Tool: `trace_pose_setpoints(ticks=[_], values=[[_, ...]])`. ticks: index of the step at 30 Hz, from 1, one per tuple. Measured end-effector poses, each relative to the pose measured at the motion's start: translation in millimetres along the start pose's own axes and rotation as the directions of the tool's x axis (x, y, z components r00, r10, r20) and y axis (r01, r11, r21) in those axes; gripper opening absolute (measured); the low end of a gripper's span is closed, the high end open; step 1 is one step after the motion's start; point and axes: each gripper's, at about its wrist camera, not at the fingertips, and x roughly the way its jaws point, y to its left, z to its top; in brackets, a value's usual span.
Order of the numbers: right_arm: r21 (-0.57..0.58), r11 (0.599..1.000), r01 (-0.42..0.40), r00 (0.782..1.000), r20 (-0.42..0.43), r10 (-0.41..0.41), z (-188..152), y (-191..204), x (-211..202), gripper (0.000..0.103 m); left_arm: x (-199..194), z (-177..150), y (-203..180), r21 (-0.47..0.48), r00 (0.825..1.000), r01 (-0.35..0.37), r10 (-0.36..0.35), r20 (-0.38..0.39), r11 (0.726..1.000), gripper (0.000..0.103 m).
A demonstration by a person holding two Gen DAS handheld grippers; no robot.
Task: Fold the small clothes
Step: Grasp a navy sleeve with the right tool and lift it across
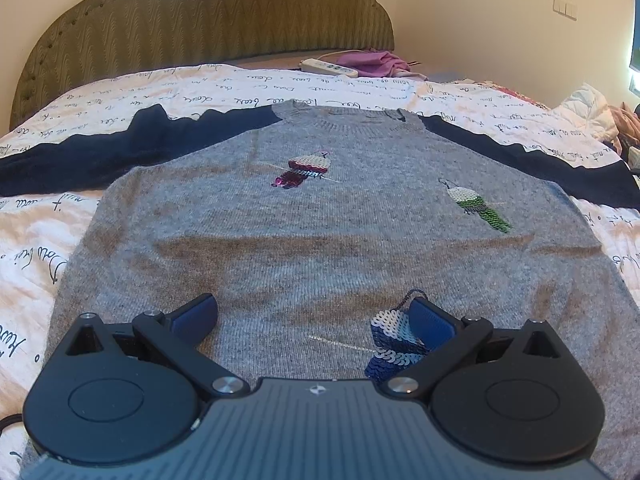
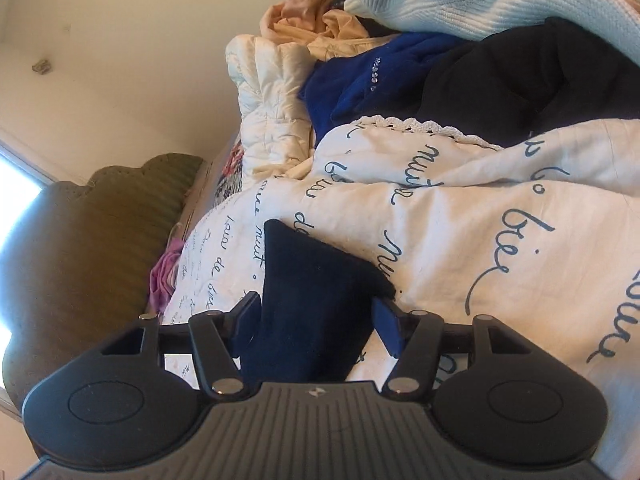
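Grey sweater [image 1: 320, 220] flat, navy sleeves, sequin birds, left tongs [image 1: 316, 316] wide, right tongs [image 2: 316, 312] round sleeve [image 2: 308, 292], grip unclear

black gripper [image 1: 314, 318], blue fingertips [image 1: 434, 320]

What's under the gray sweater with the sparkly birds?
The gray sweater lies flat on a white bedspread with dark handwriting print. The bedspread shows all around it; whatever lies directly beneath the sweater is covered.
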Motion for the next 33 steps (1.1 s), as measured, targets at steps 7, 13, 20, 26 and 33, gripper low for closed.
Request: trace_pose_setpoints(ticks=[7,13,20,26,33], values=[[0.028,1.000,-0.006,1.000,0.021,0.005,-10,-11,-13,0.062,-1,-1,1,-0.009,1.000,0.005,-0.005,0.004,1.000,0.103],[0.059,0.998,0.000,0.999,0.035,-0.002,-1,-12,1,0.062,0,-1,1,-0.010,1.000,0.005,-0.005,0.005,1.000,0.103],[-0.097,0.994,0.058,0.996,0.077,-0.050,-6,21,6,0.008,-1,-1,3,-0.019,1.000,0.013,-0.013,0.009,1.000,0.103],[-0.334,0.938,-0.096,0.993,0.033,0.114,-52,107,-10,0.007,-3,-1,7,-0.049,0.999,0.031,-0.030,0.021,0.998,0.103],[-0.421,0.785,-0.455,0.879,-0.357,0.317,-210,228,19,0.007,-4,-1,12,-0.079,0.998,0.055,-0.053,0.033,0.995,0.103]])
